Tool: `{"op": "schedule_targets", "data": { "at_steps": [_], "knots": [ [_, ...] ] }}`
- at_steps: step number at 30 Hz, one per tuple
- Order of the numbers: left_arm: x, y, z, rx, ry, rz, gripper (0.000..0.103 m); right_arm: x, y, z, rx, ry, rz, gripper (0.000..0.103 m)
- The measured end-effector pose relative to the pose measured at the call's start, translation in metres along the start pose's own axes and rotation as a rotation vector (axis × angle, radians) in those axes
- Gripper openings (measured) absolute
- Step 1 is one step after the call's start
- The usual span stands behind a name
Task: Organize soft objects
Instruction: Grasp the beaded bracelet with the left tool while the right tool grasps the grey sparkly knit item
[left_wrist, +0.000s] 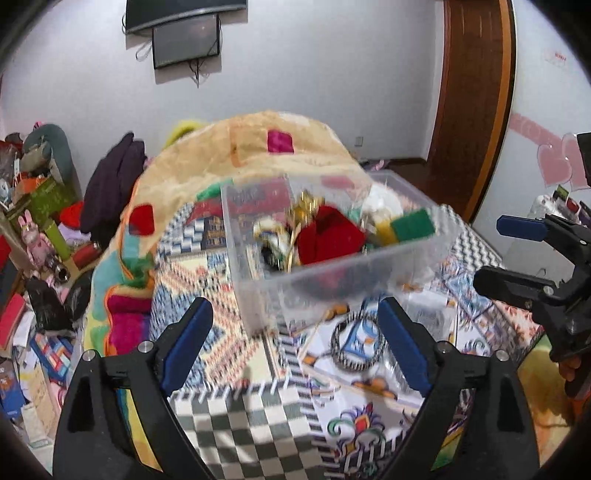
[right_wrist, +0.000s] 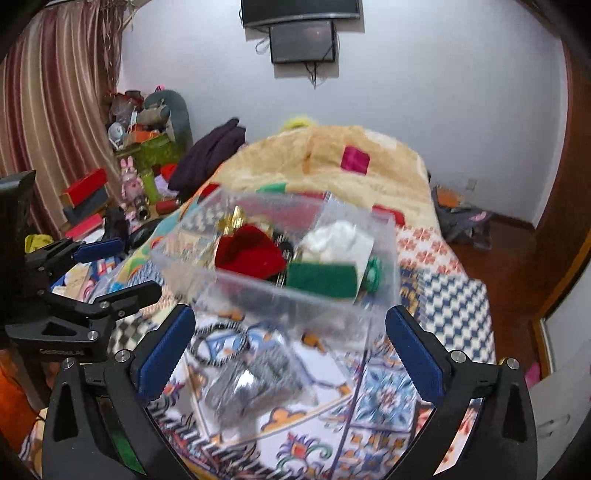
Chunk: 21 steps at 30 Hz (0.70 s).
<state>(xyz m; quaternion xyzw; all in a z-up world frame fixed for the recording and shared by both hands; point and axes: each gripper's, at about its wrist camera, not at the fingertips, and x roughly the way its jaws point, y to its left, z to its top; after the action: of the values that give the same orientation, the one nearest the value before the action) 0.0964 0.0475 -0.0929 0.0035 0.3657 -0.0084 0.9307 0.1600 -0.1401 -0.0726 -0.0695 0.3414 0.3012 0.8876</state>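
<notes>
A clear plastic bin (left_wrist: 343, 280) stands on the patterned bedspread (left_wrist: 229, 332). It also shows in the right wrist view (right_wrist: 258, 291). Inside lie a red soft item (left_wrist: 328, 236), a green one (left_wrist: 413, 223), a white one (left_wrist: 380, 199) and gold trim. The same red (right_wrist: 251, 254), green (right_wrist: 321, 280) and white (right_wrist: 336, 240) items show in the right wrist view. My left gripper (left_wrist: 295, 343) is open and empty, just short of the bin. My right gripper (right_wrist: 288, 350) is open and empty, close in front of the bin. A black-and-white ring (left_wrist: 354, 339) lies on the bedspread.
A beige blanket with coloured patches (left_wrist: 258, 155) is heaped behind the bin. Cluttered boxes and toys (left_wrist: 33, 240) fill the left floor. A wooden door (left_wrist: 476, 92) is at the right. Dark clothing (right_wrist: 210, 155) lies beyond the bed. A clear bag (right_wrist: 251, 376) lies near the right gripper.
</notes>
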Motion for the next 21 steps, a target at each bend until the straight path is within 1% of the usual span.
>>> {"op": "schedule_targets", "data": {
  "at_steps": [4, 6, 9, 11, 12, 13, 15, 16, 17, 18, 19, 20, 21],
  "knots": [
    [0.020, 0.002, -0.016, -0.023, 0.071, -0.021, 0.091, 0.014, 0.007, -0.018, -0.015, 0.061, 0.000, 0.103],
    [0.027, 0.002, -0.021, -0.030, 0.093, -0.030, 0.091, 0.025, 0.009, -0.026, -0.015, 0.099, 0.012, 0.103],
    [0.037, 0.000, -0.026, -0.044, 0.118, -0.047, 0.083, 0.035, 0.011, -0.035, -0.015, 0.143, 0.037, 0.102],
    [0.045, -0.001, -0.029, -0.050, 0.142, -0.062, 0.073, 0.042, 0.013, -0.039, -0.020, 0.173, 0.051, 0.101],
    [0.047, -0.002, -0.030, -0.051, 0.149, -0.068, 0.071, 0.045, 0.014, -0.041, -0.023, 0.184, 0.053, 0.098],
    [0.050, -0.004, -0.031, -0.051, 0.157, -0.075, 0.066, 0.049, 0.016, -0.042, -0.026, 0.198, 0.051, 0.095],
    [0.055, -0.006, -0.033, -0.042, 0.170, -0.082, 0.057, 0.053, 0.016, -0.044, -0.026, 0.221, 0.061, 0.086],
    [0.057, -0.008, -0.034, -0.035, 0.174, -0.084, 0.050, 0.055, 0.015, -0.045, -0.023, 0.230, 0.063, 0.084],
    [0.058, -0.009, -0.035, -0.030, 0.177, -0.086, 0.045, 0.056, 0.015, -0.046, -0.021, 0.236, 0.063, 0.080],
    [0.058, -0.010, -0.035, -0.027, 0.173, -0.081, 0.044, 0.056, 0.015, -0.047, -0.019, 0.241, 0.064, 0.076],
    [0.057, -0.011, -0.036, -0.021, 0.168, -0.078, 0.038, 0.057, 0.014, -0.047, -0.016, 0.244, 0.068, 0.073],
    [0.057, -0.011, -0.036, -0.017, 0.168, -0.082, 0.033, 0.057, 0.013, -0.047, -0.014, 0.244, 0.070, 0.068],
    [0.056, -0.012, -0.037, -0.014, 0.165, -0.081, 0.031, 0.056, 0.013, -0.047, -0.013, 0.244, 0.072, 0.064]
  ]
}}
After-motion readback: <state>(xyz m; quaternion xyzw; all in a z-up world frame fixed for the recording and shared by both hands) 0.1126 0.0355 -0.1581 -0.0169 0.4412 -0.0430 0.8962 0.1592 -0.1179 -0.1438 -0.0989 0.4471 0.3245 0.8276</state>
